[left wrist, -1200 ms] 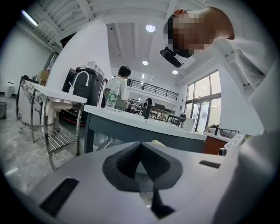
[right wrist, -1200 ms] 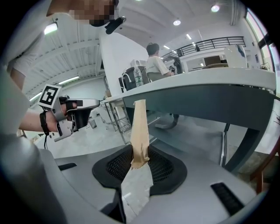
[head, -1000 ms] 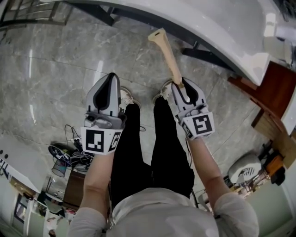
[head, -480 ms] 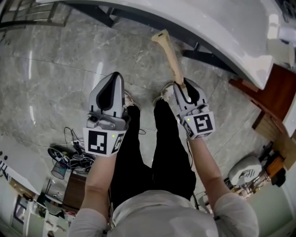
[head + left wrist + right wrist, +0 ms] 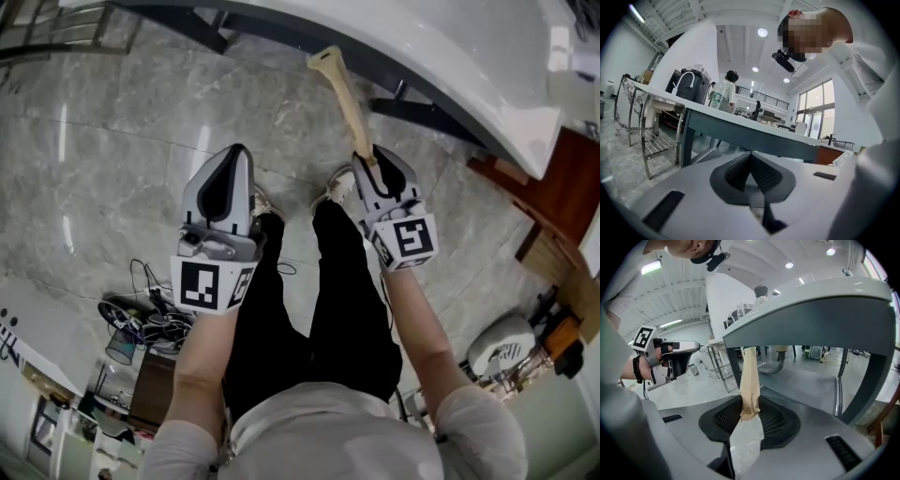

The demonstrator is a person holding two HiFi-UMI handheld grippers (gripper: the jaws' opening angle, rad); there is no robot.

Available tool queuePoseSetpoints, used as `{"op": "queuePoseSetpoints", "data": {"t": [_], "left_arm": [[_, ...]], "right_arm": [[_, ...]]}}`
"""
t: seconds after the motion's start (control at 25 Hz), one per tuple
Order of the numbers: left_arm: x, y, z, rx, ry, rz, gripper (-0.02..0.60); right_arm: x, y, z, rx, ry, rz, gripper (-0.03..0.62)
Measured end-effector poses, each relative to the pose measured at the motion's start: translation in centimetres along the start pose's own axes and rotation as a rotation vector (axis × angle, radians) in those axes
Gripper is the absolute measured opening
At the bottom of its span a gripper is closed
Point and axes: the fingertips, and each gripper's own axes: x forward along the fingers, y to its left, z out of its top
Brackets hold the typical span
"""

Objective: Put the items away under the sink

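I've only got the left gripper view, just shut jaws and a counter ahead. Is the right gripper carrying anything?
Observer: Yes. The right gripper has its jaws shut on a tan wooden tool.
Operator: Which way does the tool point?
Observer: In the head view its flared end points forward, toward the edge of the white counter.
Operator: Anything else near me that I can't see?
Observer: A tangle of dark cables sits to the left of the person's legs, below the left gripper in the head view.
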Motion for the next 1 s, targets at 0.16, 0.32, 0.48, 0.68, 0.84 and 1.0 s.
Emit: {"op": "queuePoseSetpoints", "data": {"t": [0.16, 0.32, 0.48, 0.68, 0.84, 1.0], "left_arm": [[0.7, -0.9, -0.3, 0.010, -0.006, -0.025, 0.003], [1.3, -1.3, -0.8, 0.016, -0.017, -0.045, 0.003], [2.1, -1.5, -1.5, 0.026, -0.034, -0.054, 0.003], [2.7, -1.2, -3.2, 0.054, -0.065, -0.065, 0.003], [3.2, -1.0, -4.6, 0.053, -0.084, -0.075, 0.003], [4.0, -0.9, -5.4, 0.060, -0.096, -0.096, 0.003]], "right_arm": [[0.0, -0.7, -0.5, 0.011, 0.005, -0.013, 0.129], [0.1, -1.3, -0.9, 0.018, -0.003, -0.026, 0.129], [0.6, -1.9, -0.6, 0.000, -0.048, -0.039, 0.129], [1.3, -2.0, -0.3, -0.021, -0.095, -0.042, 0.129], [1.8, -1.8, -1.0, -0.031, -0.104, -0.027, 0.129], [2.5, -2.5, -1.8, -0.025, -0.099, -0.042, 0.129]]}}
